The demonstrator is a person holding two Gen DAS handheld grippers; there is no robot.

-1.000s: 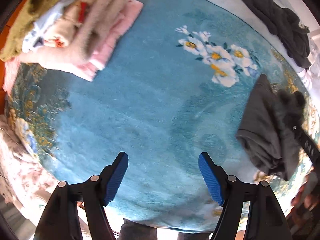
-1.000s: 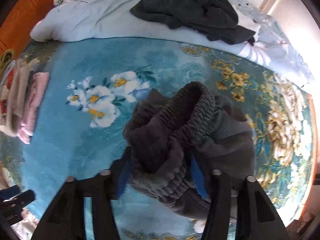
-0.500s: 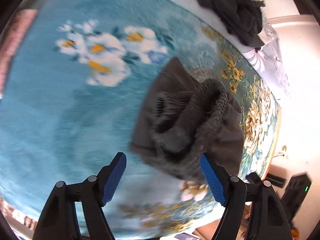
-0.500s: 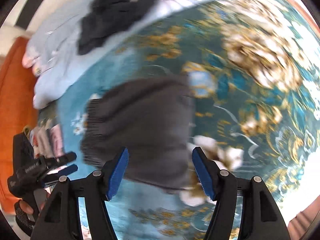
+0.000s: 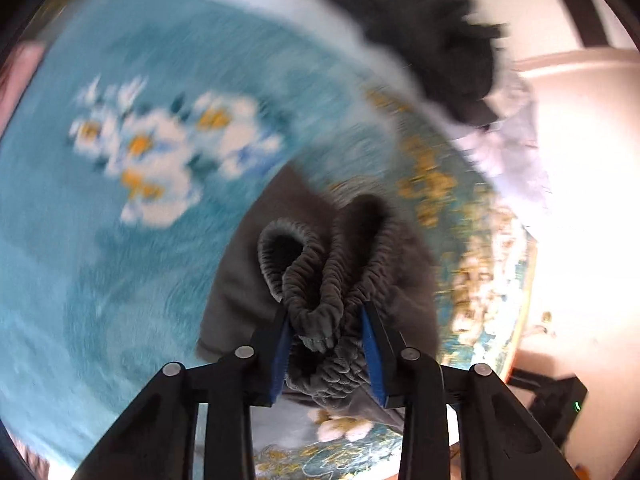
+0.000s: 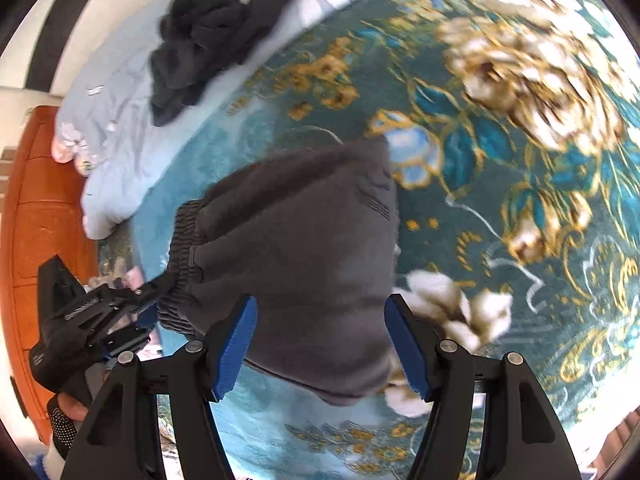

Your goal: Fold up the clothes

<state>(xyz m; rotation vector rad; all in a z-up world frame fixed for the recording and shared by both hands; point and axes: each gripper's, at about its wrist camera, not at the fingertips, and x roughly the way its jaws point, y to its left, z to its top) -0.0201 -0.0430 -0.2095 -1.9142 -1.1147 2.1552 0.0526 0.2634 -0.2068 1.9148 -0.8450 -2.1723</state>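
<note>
A dark grey garment with a ribbed elastic waistband (image 5: 320, 276) lies on the teal floral blanket (image 5: 120, 260). My left gripper (image 5: 325, 332) is shut on the bunched waistband. In the right wrist view the garment (image 6: 304, 248) lies folded flat, and my right gripper (image 6: 320, 336) is open and empty just above its near edge. The left gripper (image 6: 132, 304) shows there at the left, clamped on the waistband end.
A pile of dark clothes (image 5: 432, 32) lies on a pale blue sheet (image 6: 120, 120) at the far side of the bed. An orange wooden headboard (image 6: 40, 220) stands at the left. The blanket's edge (image 5: 520, 300) runs along the right, by a bright floor.
My right gripper let go of the grey garment and opened, pulling back over it. My left gripper swung across to the garment and shut on its waistband.
</note>
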